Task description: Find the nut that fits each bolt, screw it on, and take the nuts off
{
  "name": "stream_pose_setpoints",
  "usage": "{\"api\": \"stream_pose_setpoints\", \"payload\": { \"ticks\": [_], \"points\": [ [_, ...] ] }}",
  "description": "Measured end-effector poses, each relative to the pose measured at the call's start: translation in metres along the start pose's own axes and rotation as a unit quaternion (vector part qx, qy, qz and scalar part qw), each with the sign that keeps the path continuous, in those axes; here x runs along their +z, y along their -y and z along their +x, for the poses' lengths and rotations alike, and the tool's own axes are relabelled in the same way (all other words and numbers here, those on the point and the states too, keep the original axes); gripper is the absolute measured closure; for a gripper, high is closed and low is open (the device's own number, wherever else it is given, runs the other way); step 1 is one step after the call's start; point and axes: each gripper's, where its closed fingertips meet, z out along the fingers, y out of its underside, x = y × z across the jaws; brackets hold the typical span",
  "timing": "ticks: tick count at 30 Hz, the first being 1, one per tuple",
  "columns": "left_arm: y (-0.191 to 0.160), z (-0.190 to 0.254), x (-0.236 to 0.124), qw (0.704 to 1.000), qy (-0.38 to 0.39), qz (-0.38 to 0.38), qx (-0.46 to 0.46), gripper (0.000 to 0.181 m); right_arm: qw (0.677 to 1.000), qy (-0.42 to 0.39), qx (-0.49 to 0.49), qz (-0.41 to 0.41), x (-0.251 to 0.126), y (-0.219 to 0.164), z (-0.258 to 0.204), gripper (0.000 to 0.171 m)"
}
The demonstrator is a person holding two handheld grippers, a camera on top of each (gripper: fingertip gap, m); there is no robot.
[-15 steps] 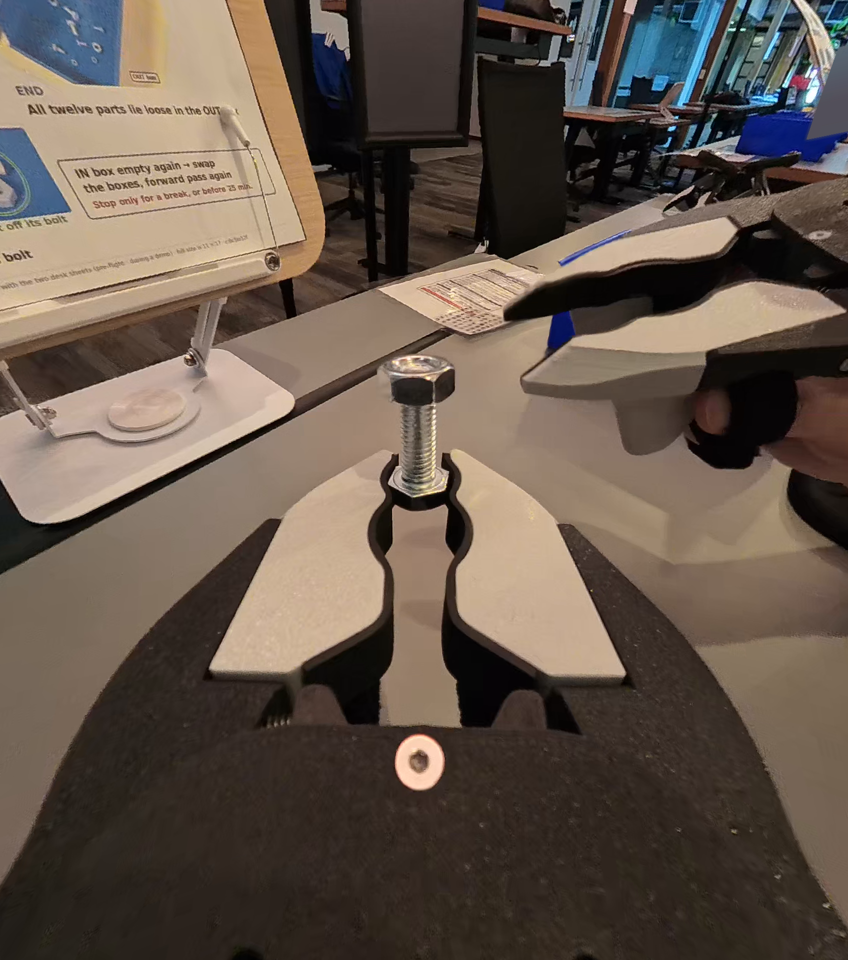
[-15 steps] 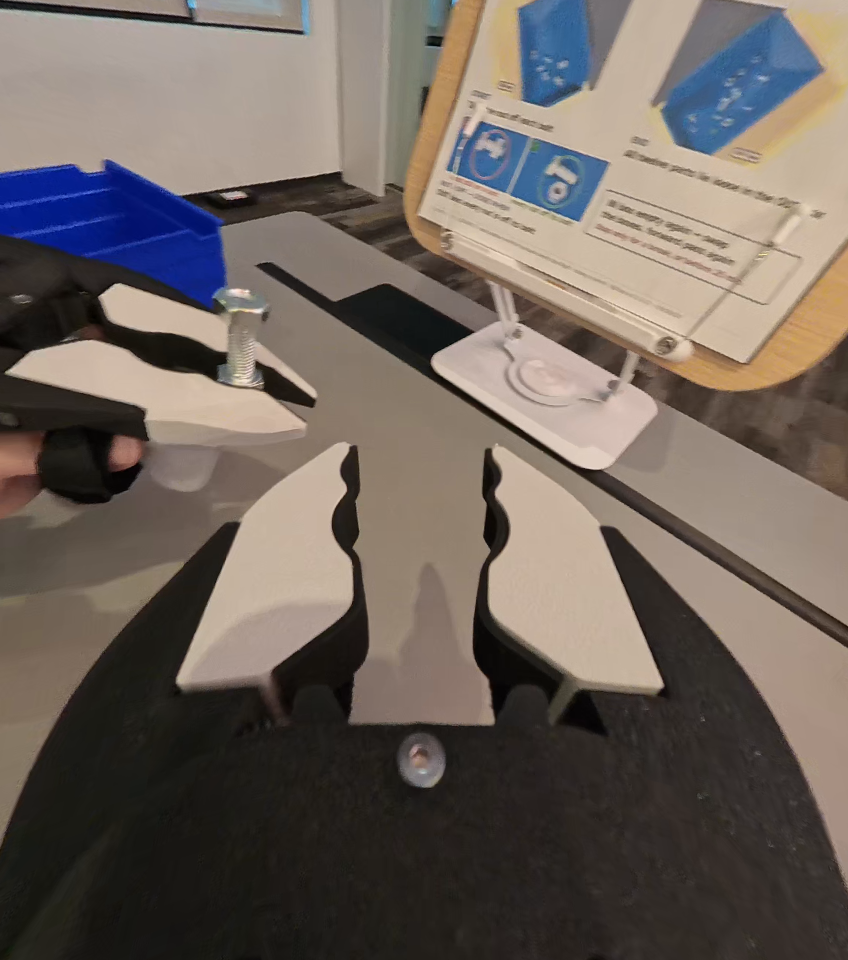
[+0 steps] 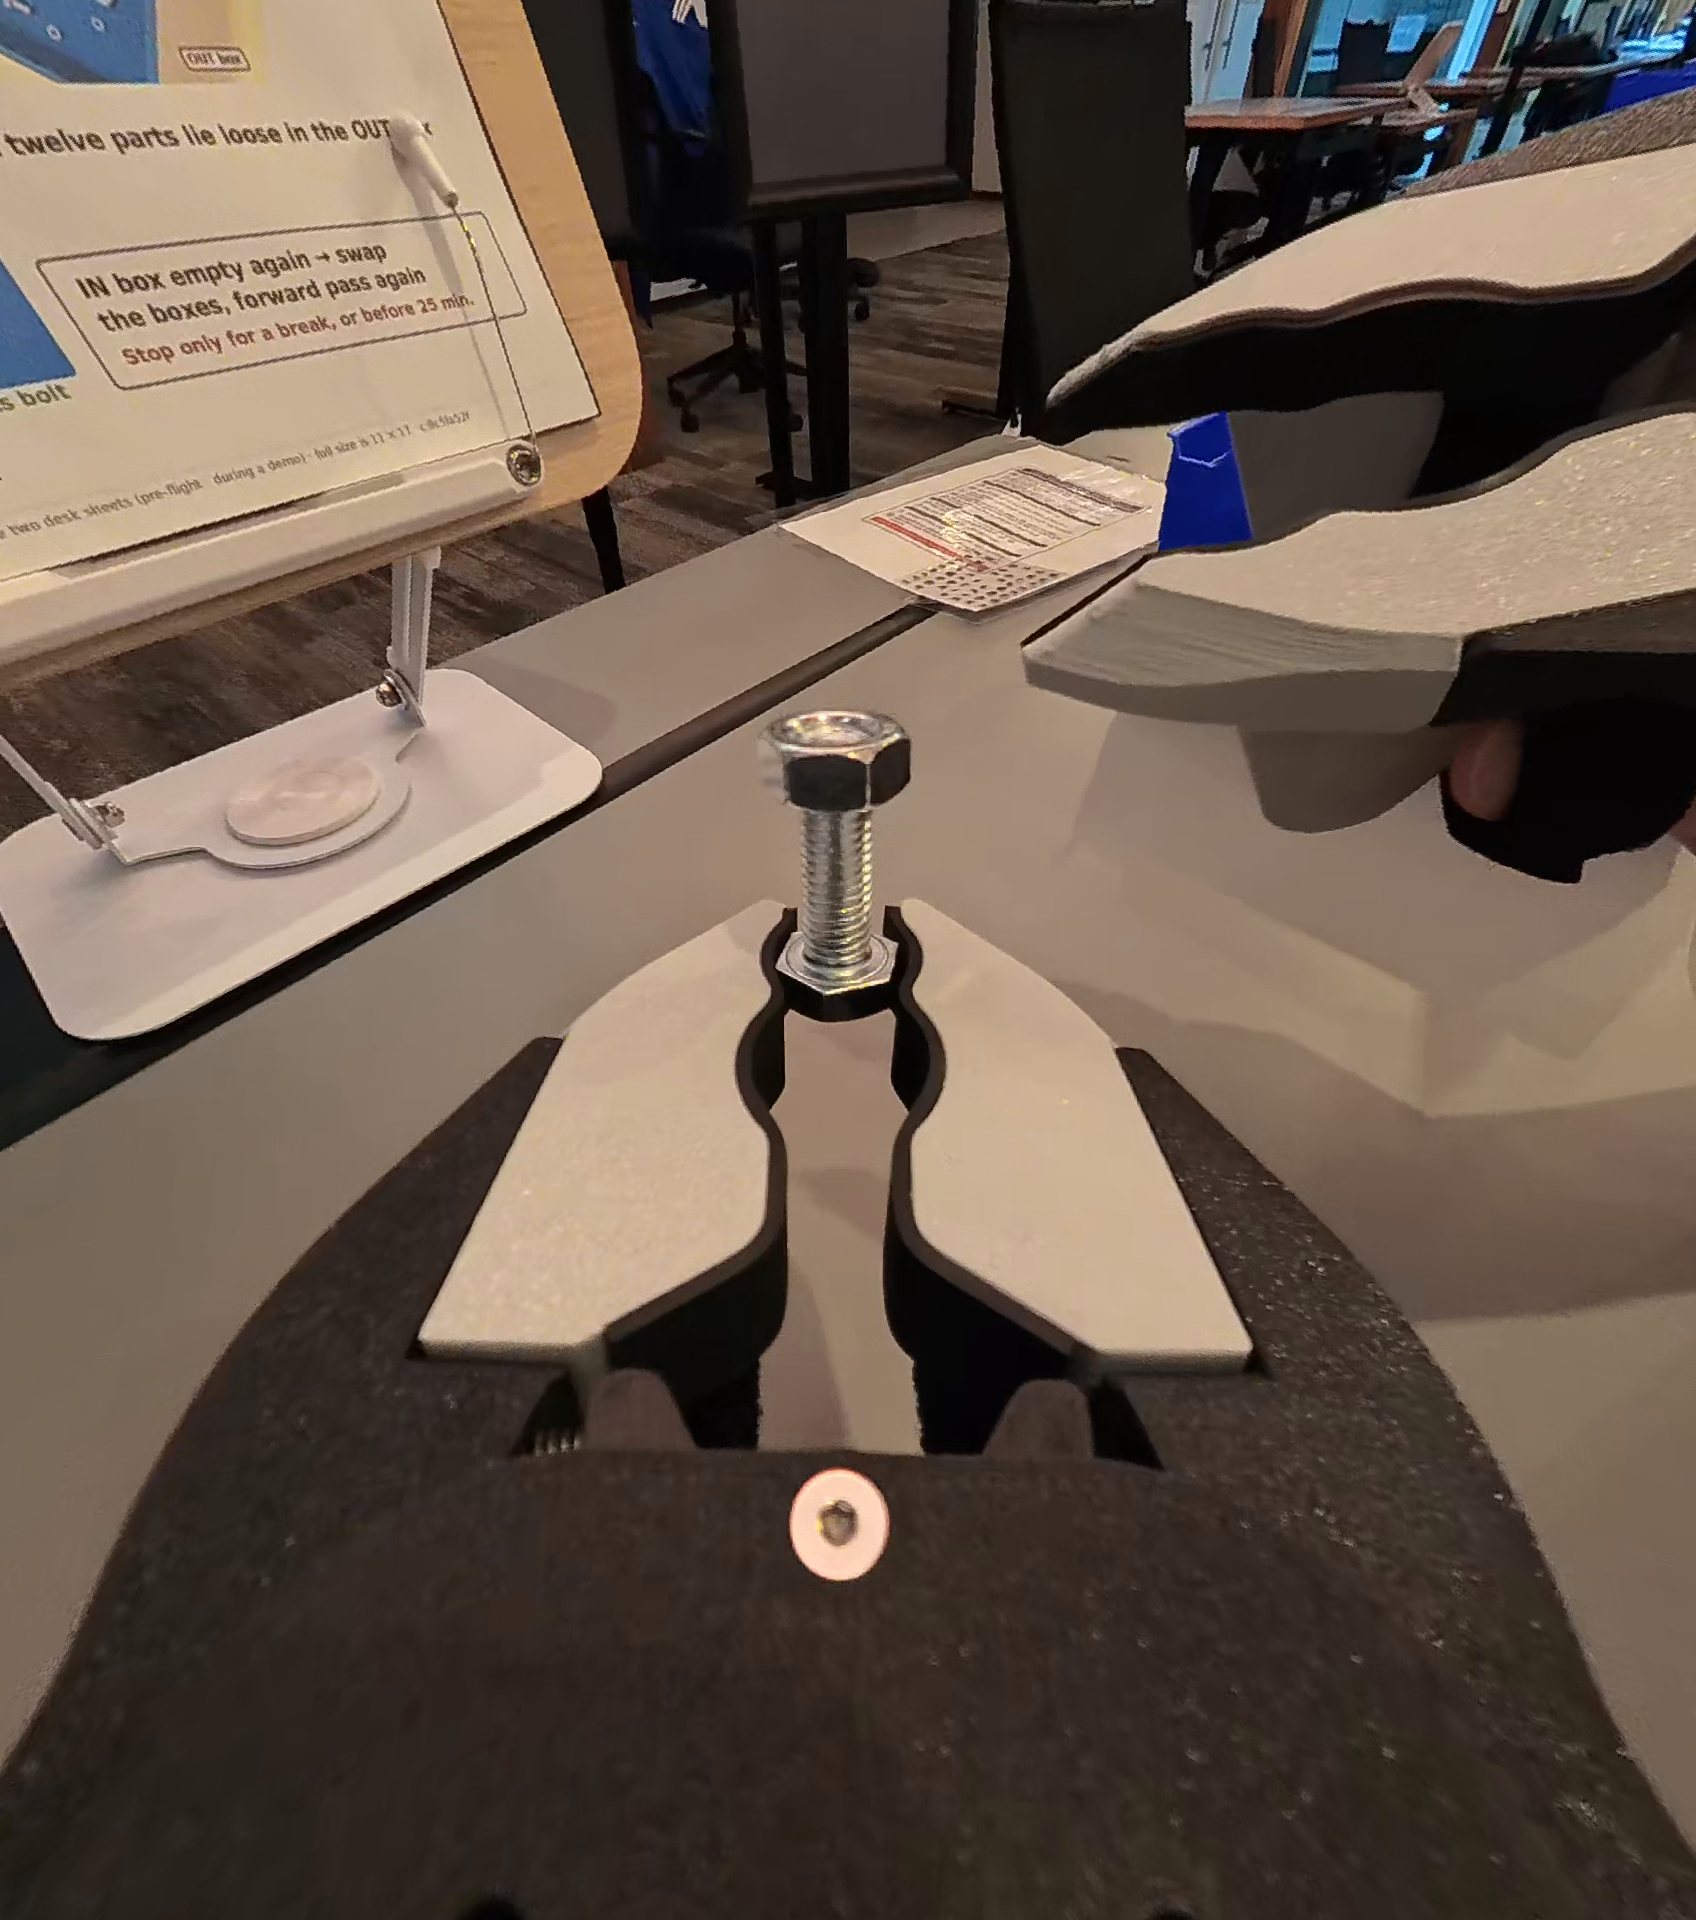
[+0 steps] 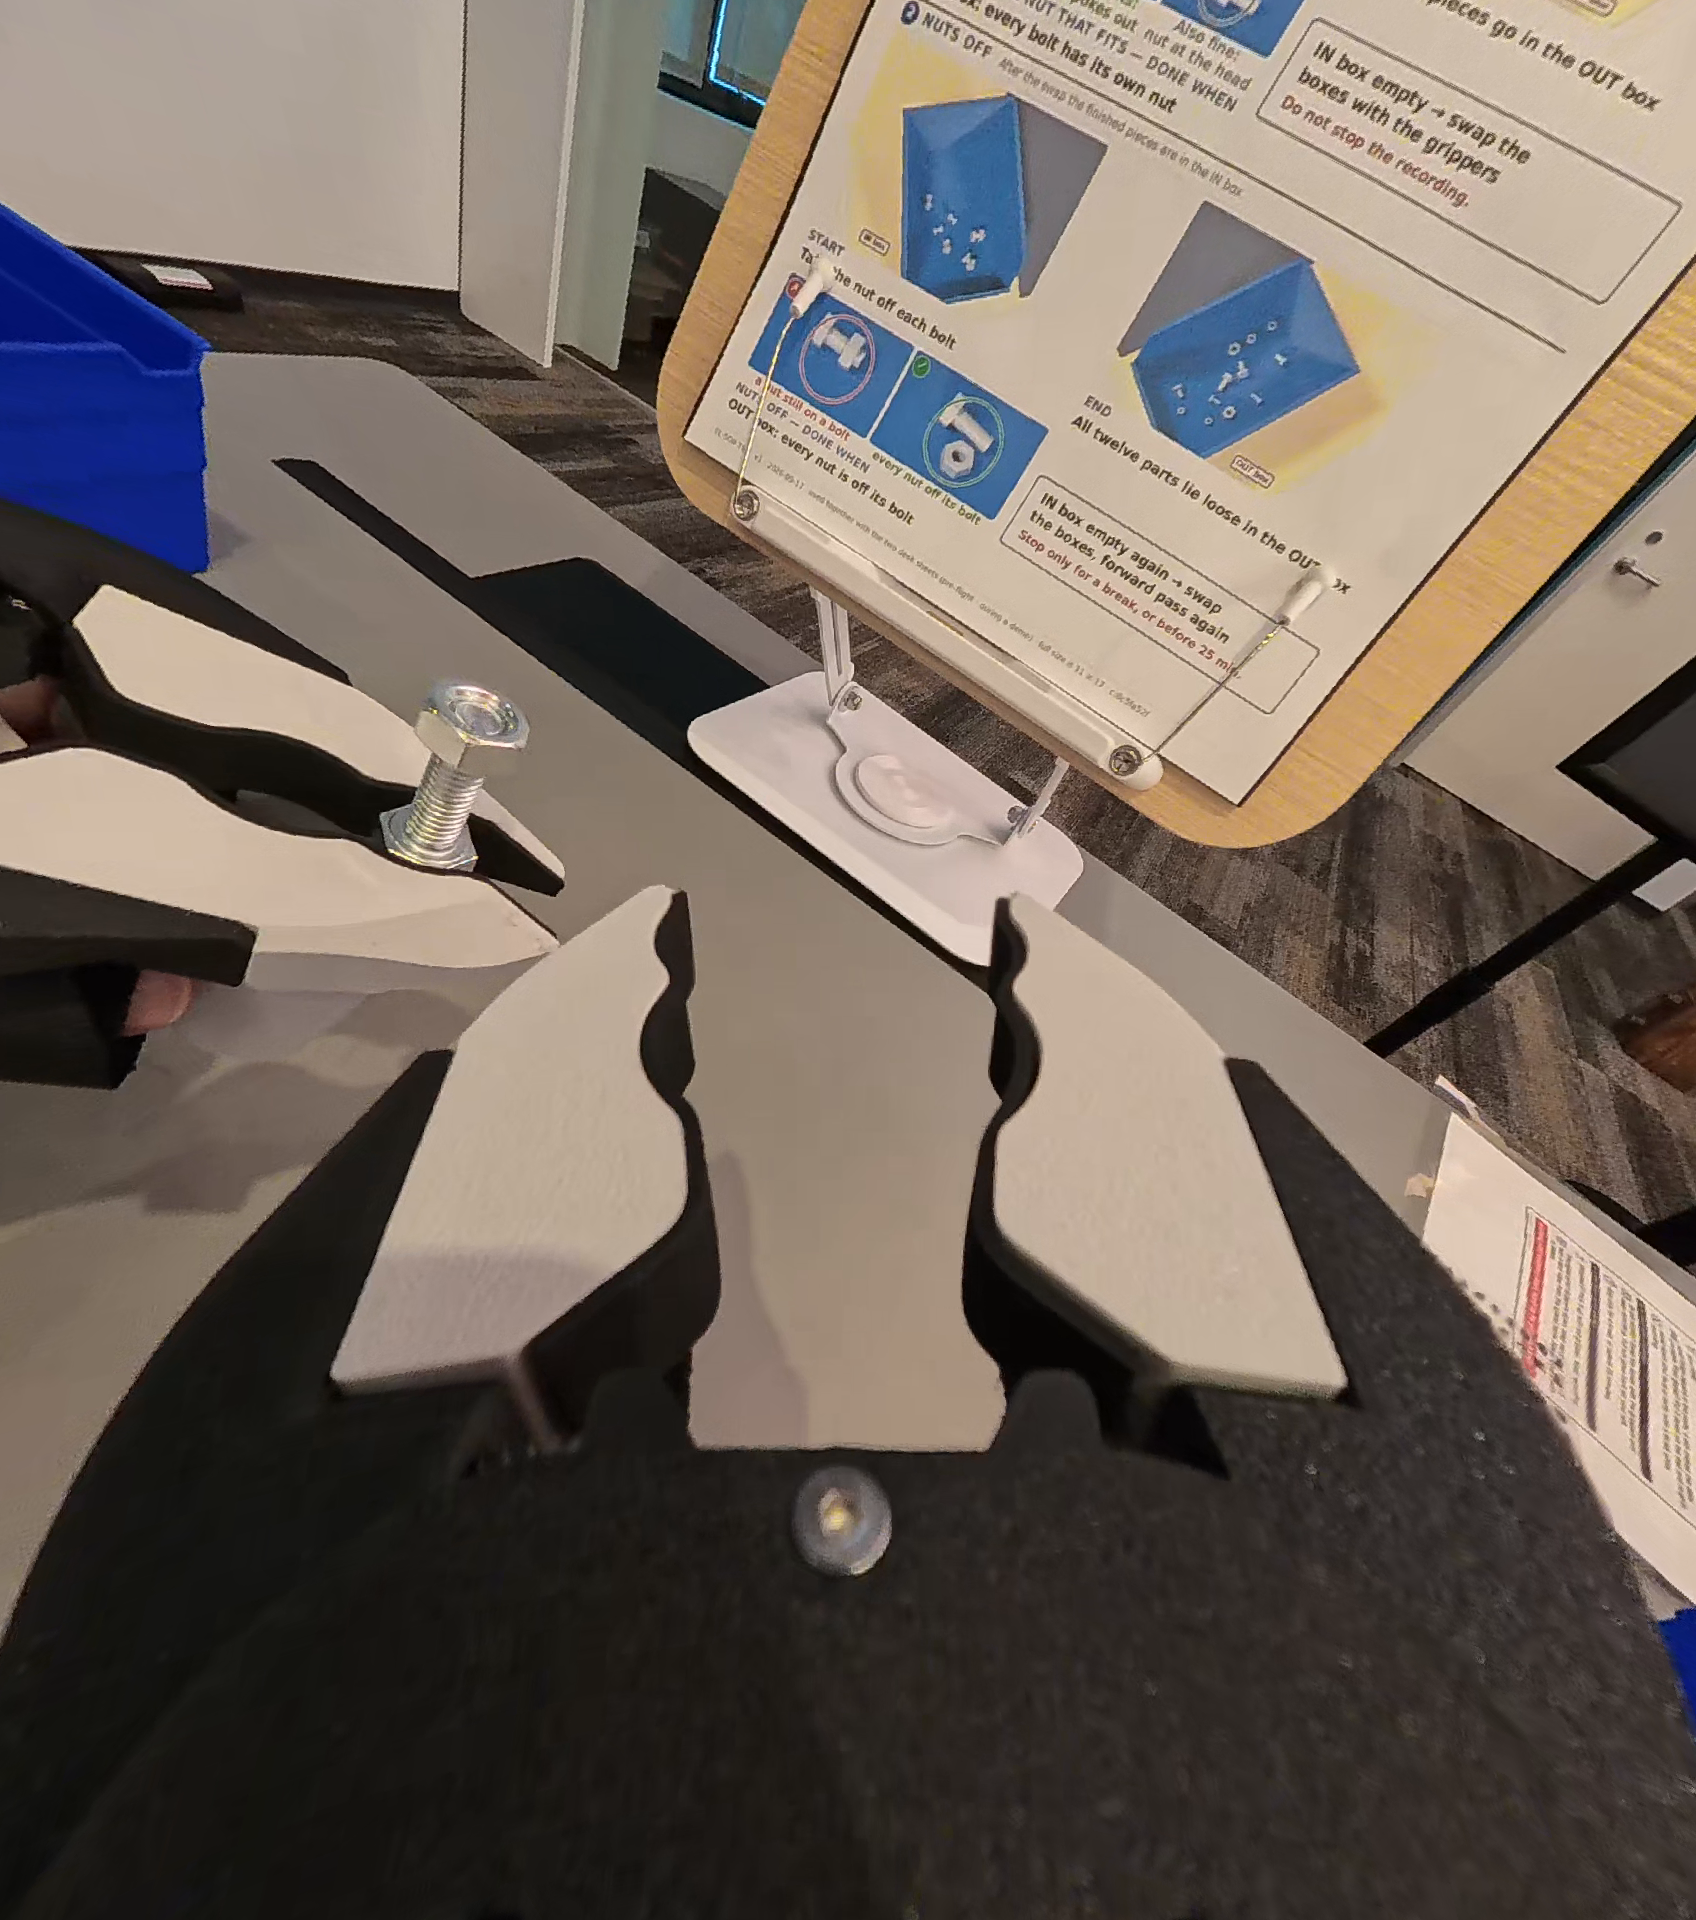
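Holding the silver hex nut (image 3: 833, 971) in your left gripper (image 3: 836, 961), you have its jaws clamped on the nut's flats, with the zinc-plated hex-head bolt (image 3: 833, 831) standing up out of it, head uppermost, above the grey desk (image 3: 1239, 1039). Your right gripper (image 4: 839, 935) hangs just beside it with its jaws apart and nothing between them; in the left wrist view it (image 3: 1062, 520) sits to the right of the bolt head and a little higher.

The likely next step is closing the right jaws on the bolt head to turn it out of the nut.

- The grip on the nut is only at the very tips of the left jaws, so a sideways knock from the right gripper could tip the bolt or pop the nut free onto the desk.
- Closing on the head off-centre, or on its corners, would let the jaws slip round it.
- Pinching the threaded shank instead gives poor hold and may bind the thread.
- Once the thread runs out, the bolt is loose unless you keep it gripped.
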Motion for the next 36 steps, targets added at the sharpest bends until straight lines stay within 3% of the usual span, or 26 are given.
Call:
{"api": "stream_pose_setpoints", "payload": {
  "ticks": [7, 20, 26, 31, 36],
  "points": [
    [0.026, 0.000, 0.010, 0.999, 0.000, 0.033, -0.011, 0.166, 1.000, -0.014, -0.009, -0.009, 0.003, -0.004, 0.010, 0.116],
    [0.008, 0.009, 0.008, 1.000, -0.006, 0.009, 0.028, 0.166, 0.999, -0.013, -0.009, -0.033, 0.012, -0.019, 0.017, 0.116],
    [0.004, 0.014, 0.005, 0.999, -0.023, 0.009, 0.025, 0.166, 0.995, 0.086, 0.048, 0.030, 0.000, 0.006, -0.002, 0.117],
    [0.007, 0.024, 0.002, 0.999, -0.034, 0.021, 0.024, 0.166, 0.963, 0.194, 0.134, 0.128, -0.030, 0.047, -0.017, 0.116],
    [0.013, 0.042, 0.001, 0.997, -0.047, 0.034, 0.042, 0.166, 0.945, 0.264, 0.170, 0.089, -0.022, 0.033, -0.045, 0.105]
  ]
}}
